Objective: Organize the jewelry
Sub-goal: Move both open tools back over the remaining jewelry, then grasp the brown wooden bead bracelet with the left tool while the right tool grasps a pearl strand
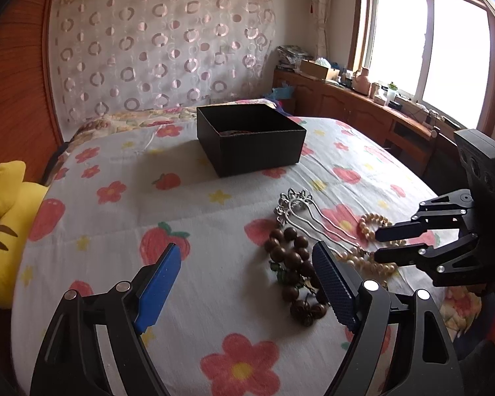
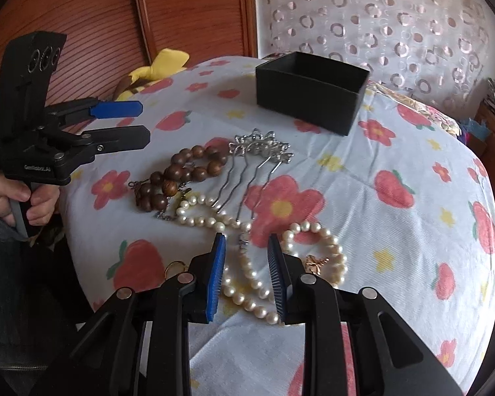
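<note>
On the flowered bedspread lie a brown wooden bead bracelet (image 1: 293,260) (image 2: 178,175), silver hair combs (image 1: 310,214) (image 2: 257,155) and a pearl necklace (image 1: 373,257) (image 2: 254,264). An open black box (image 1: 250,137) (image 2: 310,90) stands farther back, with something dark inside. My left gripper (image 1: 247,264) (image 2: 142,122) is open and empty, just left of the wooden beads. My right gripper (image 2: 246,250) (image 1: 379,244) is open, low over the pearl necklace, with strands between its fingers; nothing is gripped.
A yellow plush toy (image 1: 3,231) lies at the bed's left edge by the wooden headboard (image 2: 82,33). A cluttered wooden counter (image 1: 363,99) runs under the window on the right. A small gold ring (image 2: 175,267) lies near the right gripper's left finger.
</note>
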A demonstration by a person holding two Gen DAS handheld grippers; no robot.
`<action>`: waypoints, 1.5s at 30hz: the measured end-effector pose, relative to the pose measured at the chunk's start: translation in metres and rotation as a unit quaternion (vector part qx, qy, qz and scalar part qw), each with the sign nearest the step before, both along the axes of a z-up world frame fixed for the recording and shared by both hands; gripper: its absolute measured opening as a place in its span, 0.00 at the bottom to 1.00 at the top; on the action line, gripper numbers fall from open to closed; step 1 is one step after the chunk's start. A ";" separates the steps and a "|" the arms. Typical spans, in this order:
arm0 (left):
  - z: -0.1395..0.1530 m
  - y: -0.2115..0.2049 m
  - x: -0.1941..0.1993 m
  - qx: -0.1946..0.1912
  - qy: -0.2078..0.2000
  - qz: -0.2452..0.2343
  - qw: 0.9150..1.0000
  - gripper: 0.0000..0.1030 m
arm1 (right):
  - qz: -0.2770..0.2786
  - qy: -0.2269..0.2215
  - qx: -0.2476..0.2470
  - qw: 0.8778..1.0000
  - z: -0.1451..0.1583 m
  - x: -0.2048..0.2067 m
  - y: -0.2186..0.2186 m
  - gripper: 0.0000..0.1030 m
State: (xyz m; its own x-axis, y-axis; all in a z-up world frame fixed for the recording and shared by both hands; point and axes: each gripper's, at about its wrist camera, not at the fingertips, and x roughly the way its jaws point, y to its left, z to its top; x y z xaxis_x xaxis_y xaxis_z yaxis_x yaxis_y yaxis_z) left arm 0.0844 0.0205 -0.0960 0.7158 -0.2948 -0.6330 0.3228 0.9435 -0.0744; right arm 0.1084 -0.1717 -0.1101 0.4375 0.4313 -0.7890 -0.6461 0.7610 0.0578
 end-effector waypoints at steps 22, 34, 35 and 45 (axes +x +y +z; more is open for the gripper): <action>-0.012 -0.010 -0.013 -0.002 0.020 -0.014 1.000 0.76 | 0.019 0.004 -0.032 0.999 -0.004 0.003 -0.004 0.08; -0.019 -0.022 -0.016 0.002 0.034 -0.034 0.999 0.76 | -0.056 -0.076 0.027 0.995 0.055 -0.010 -0.061 0.08; -0.019 -0.024 -0.016 0.002 0.035 -0.036 0.999 0.76 | -0.061 -0.085 0.032 0.994 0.063 -0.011 -0.066 0.08; -0.019 -0.035 0.000 -0.025 0.057 -0.059 0.996 0.49 | -0.083 -0.131 0.048 0.987 0.098 -0.017 -0.088 0.08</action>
